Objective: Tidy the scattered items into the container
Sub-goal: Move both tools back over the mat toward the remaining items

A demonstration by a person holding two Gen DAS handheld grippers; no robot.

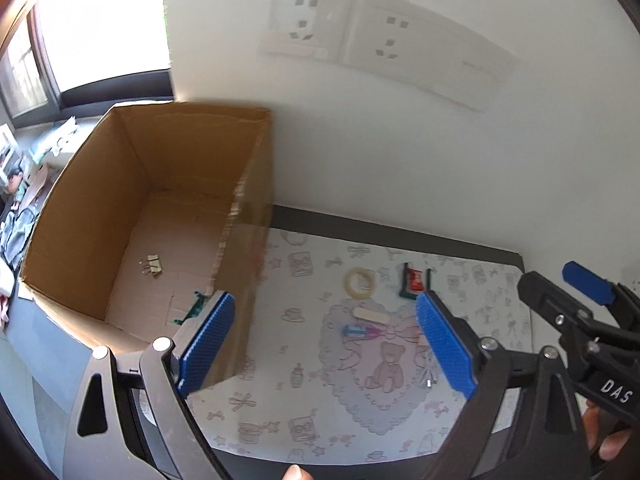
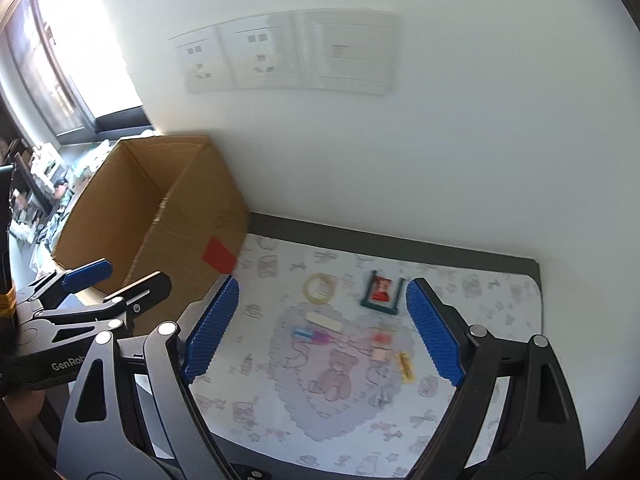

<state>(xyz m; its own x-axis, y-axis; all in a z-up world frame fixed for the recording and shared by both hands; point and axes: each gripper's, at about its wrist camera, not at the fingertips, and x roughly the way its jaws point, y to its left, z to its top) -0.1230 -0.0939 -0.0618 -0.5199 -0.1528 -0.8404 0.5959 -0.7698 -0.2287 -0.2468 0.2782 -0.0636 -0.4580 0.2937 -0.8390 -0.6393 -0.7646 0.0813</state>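
An open cardboard box (image 1: 140, 200) (image 2: 192, 248) stands at the left, with binder clips (image 1: 152, 267) and a green item (image 1: 196, 306) on its floor. On the patterned mat (image 1: 304, 400) lie a yellow tape ring (image 1: 360, 283) (image 2: 320, 286), a red packet in a green holder (image 1: 414, 282) (image 2: 382, 290), a wooden stick (image 1: 370, 315) (image 2: 324, 322), a blue-pink pen (image 1: 362, 332) (image 2: 312, 335), a pink piece (image 2: 382, 338) and a yellow piece (image 2: 406, 366). My left gripper (image 1: 326, 344) (image 2: 88, 272) hovers open by the box's near corner. My right gripper (image 2: 324, 330) (image 1: 588, 283) hangs open above the mat, empty.
A white wall with a row of sockets (image 2: 280, 56) rises right behind the mat. A window (image 1: 100, 20) and a cluttered surface (image 1: 24, 184) lie left of the box. The dark table edge (image 1: 400, 236) frames the mat.
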